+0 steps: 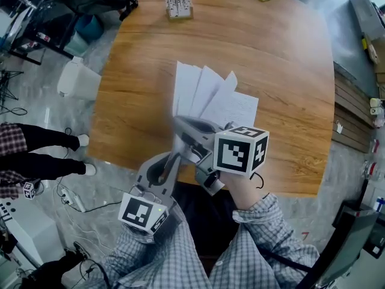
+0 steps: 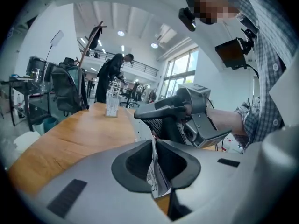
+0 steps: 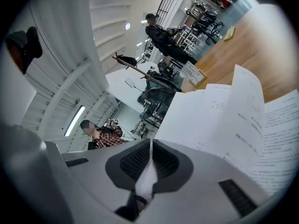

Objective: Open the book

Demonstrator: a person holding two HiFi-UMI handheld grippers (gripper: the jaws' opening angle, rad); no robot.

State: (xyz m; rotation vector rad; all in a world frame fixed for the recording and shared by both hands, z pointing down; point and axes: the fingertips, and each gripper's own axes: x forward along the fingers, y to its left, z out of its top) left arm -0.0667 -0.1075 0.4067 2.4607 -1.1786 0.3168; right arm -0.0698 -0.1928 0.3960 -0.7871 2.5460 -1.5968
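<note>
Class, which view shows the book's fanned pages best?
The head view: the book fans out nearly whole over the table. The right gripper view shows printed pages close up; the left gripper view only an edge pinched in the left tongs.

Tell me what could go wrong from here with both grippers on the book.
1. The left gripper and the right gripper each pinch only thin paper of the book, so pulling them apart could tear a sheet.
2. The fanned pages look loose above the table; they may flop shut, or the paper may slip out of a pinch.
</note>
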